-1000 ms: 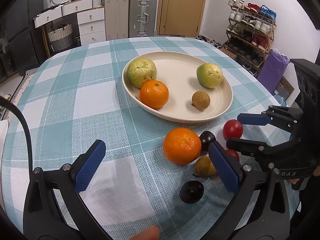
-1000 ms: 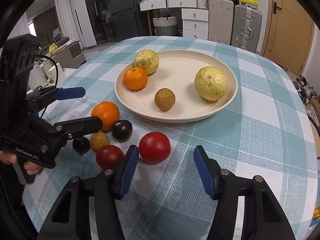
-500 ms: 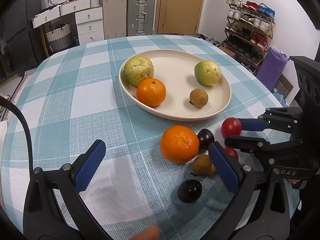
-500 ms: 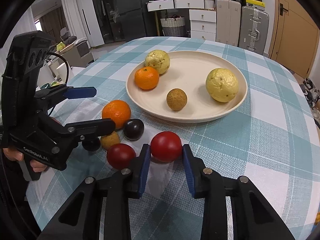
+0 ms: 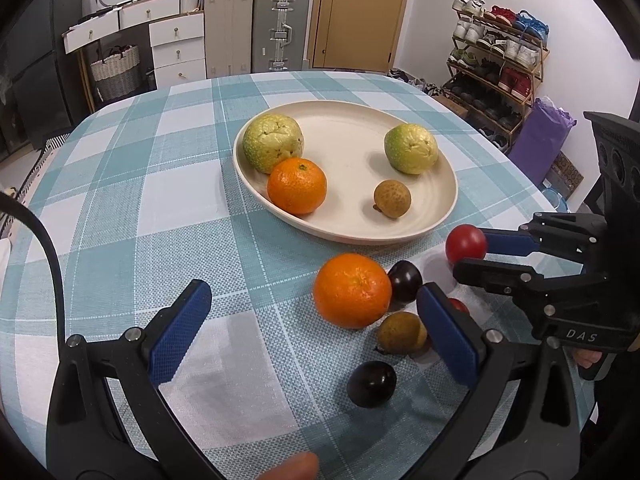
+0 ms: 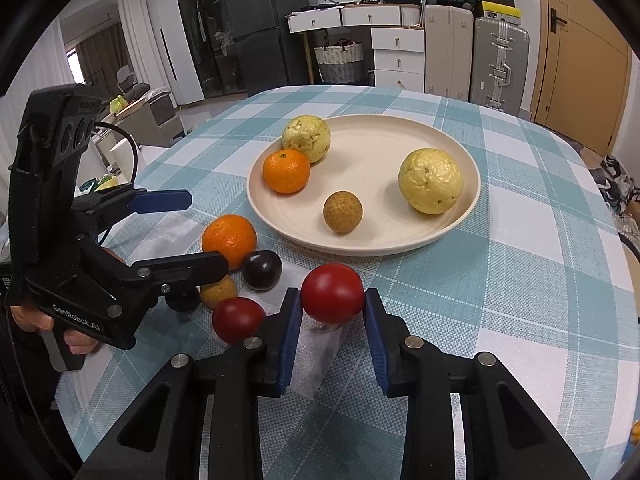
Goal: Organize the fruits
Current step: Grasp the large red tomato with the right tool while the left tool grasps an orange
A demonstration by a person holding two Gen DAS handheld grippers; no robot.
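Note:
A cream plate [image 6: 460, 148] [image 5: 344, 128] holds two yellow-green guavas, a small orange [image 6: 286, 171] and a brown longan [image 6: 343, 212]. My right gripper [image 6: 330, 320] is shut on a red tomato [image 6: 332, 293] [image 5: 466, 243] and holds it just above the cloth near the plate's front rim. My left gripper [image 5: 312, 336] is open and empty, hovering over loose fruit: a large orange [image 5: 352, 290], two dark plums [image 5: 405, 276] [image 5: 371, 383], a brown longan [image 5: 400, 333] and a second red tomato [image 6: 238, 319].
The round table [image 5: 140, 200] has a teal checked cloth. The loose fruit clusters between the two grippers. Drawers, suitcases and a door stand behind the table; a shoe rack [image 5: 496, 60] stands at the right.
My right gripper has closed on the red tomato and lifted it slightly off the cloth. My left gripper has stayed open, drifting only slightly.

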